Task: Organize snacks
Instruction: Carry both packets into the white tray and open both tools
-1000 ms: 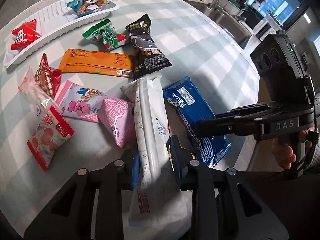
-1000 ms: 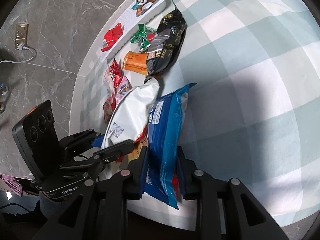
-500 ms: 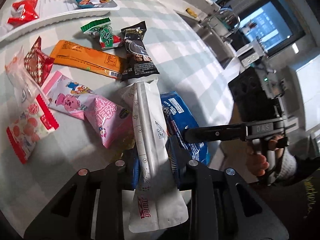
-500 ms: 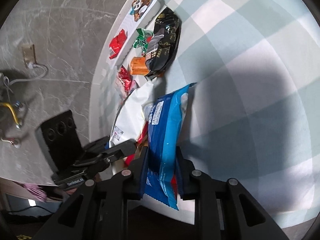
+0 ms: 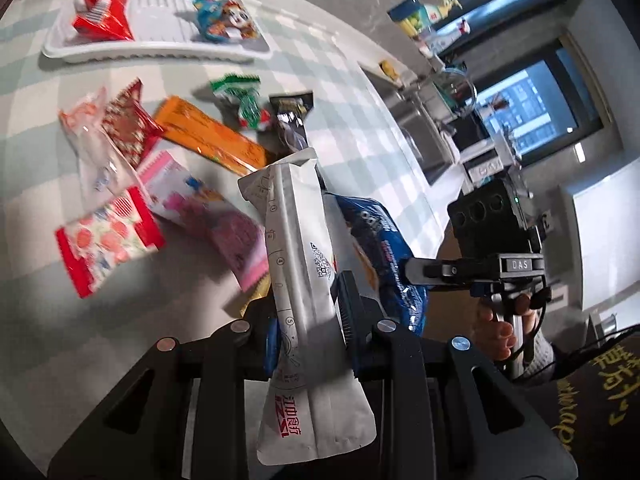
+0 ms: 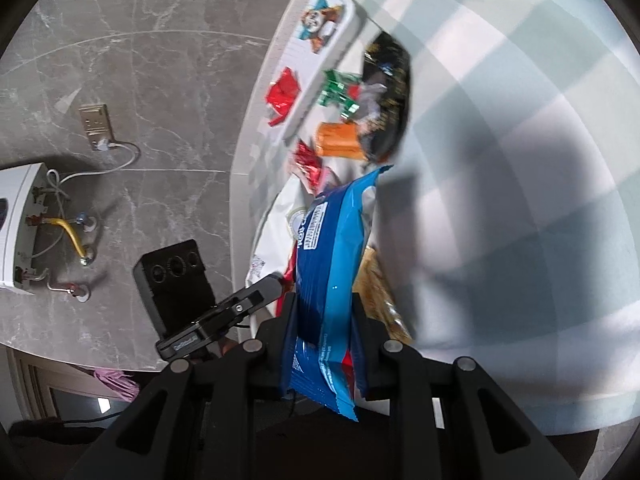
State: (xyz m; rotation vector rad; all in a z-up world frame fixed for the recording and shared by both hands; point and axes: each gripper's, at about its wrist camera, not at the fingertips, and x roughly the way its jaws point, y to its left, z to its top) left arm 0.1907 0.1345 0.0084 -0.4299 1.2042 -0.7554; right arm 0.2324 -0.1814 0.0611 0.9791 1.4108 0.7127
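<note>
Left wrist: tray (image 5: pixel 256 54) near table edge (image 5: pixel 320 24).

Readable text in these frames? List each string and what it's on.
"DAS": right claw, on its body, left wrist view.
"GenRobot": left claw, on its body, small, only roughly legible.
Circled "3", "4", "5": white pouch.
Red Chinese characters and a QR code, also on the white pouch: not readable to me.
Blue packet label and barcode: too blurred.
Other wrappers: too blurred.

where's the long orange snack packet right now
In the left wrist view the long orange snack packet lies flat on the checked tablecloth, left of centre, between the red patterned packet and the black packet, below the white tray.
</note>
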